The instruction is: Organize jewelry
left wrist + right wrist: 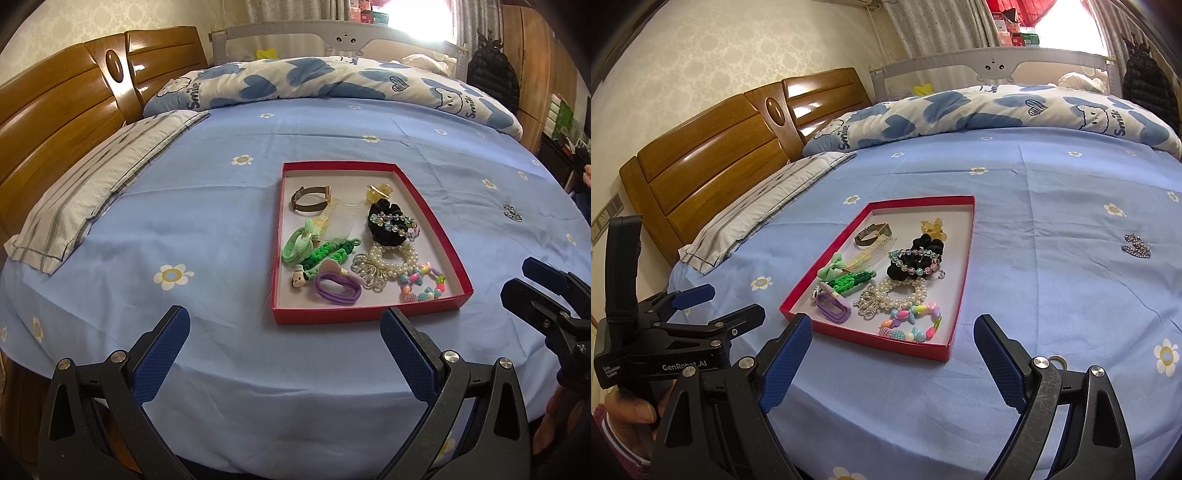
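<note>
Presently: 1 clip (1137, 250) lies outside tray (955, 325); both grippers (286, 341) (892, 349) empty, fingers apart; next, right fetches it.

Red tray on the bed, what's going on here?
A person holds a gripper in each hand over a blue bedsheet. Both the left gripper and right gripper are open and empty. The red tray already holds hair ties, bracelets, a comb and clips. One sparkly clip lies outside on the sheet, to the tray's right.
</note>
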Available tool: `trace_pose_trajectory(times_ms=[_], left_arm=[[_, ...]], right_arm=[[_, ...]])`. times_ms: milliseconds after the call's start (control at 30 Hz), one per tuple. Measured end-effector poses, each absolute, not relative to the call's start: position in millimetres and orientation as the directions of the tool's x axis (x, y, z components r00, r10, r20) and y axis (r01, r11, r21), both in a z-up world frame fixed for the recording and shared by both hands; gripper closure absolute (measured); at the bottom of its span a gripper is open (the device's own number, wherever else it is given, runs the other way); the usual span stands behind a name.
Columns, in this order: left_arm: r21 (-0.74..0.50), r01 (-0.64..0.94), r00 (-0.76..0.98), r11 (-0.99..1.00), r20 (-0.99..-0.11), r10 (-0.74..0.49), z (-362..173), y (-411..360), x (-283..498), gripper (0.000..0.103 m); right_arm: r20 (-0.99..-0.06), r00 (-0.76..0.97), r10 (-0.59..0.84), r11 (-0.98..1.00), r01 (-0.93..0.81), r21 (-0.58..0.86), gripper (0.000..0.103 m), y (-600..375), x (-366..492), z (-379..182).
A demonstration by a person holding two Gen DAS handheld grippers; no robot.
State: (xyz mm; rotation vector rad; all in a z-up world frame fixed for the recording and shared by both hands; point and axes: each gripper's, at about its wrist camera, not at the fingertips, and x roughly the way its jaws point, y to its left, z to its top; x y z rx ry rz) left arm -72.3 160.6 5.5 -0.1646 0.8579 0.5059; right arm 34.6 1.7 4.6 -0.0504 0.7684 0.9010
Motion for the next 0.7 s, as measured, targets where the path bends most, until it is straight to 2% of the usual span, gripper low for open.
trace_pose_trajectory(times_ms=[700], left_arm=[[0.068, -0.483, 0.545, 0.873, -0.757, 0.360, 5.7, 158.8, -71.2, 0.000]], right_arm=[[-0.619, 0.378, 0.688, 0.638, -0.721, 0.269, 0.012, 2.2, 34.0, 5.2]])
